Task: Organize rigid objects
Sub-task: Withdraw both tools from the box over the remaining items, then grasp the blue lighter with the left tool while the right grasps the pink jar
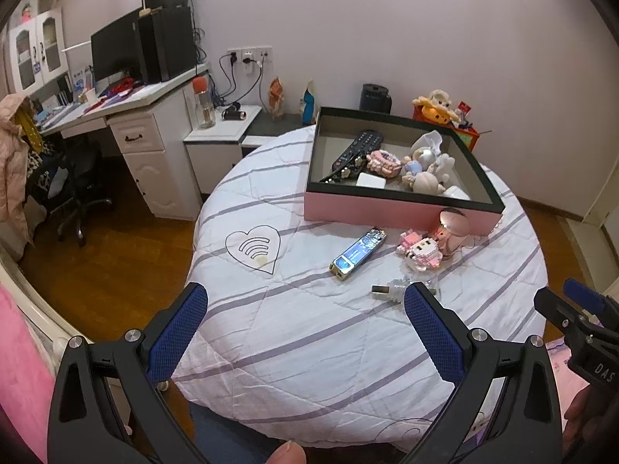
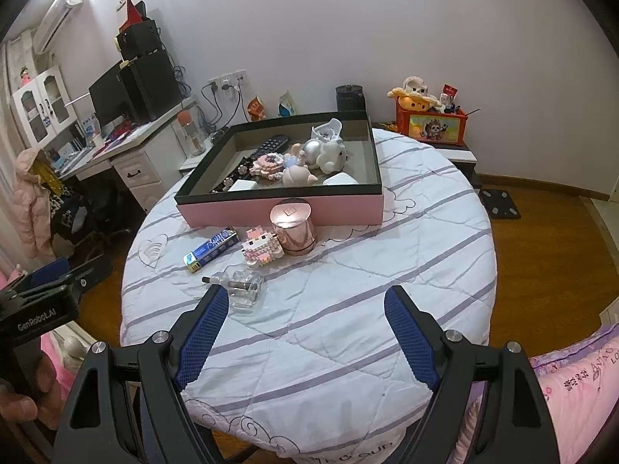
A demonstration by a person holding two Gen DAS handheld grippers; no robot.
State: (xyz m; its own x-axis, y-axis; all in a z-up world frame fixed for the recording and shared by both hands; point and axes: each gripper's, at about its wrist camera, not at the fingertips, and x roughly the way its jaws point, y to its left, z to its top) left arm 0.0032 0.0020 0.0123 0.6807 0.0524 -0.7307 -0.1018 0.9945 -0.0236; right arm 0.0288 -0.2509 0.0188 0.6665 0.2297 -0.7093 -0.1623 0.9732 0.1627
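Currently both grippers are hovering over the round table [image 2: 348, 309], jaws spread wide, gripping nothing. Left gripper [image 1: 305, 297] and right gripper [image 2: 305, 297] are both angling down toward the loose items. Blue lighter [image 2: 211, 249] is lying flat at 11 o'clock from the right gripper, long axis running 8 to 2 o'clock. Glass bottle [image 2: 241, 290] is lying on its side just beside the right gripper's left finger [image 2: 201, 336], nozzle pointing to 9 o'clock. Block toy [image 2: 261, 249] and copper jar [image 2: 296, 228] are sitting just before the pink box [image 2: 278, 208].
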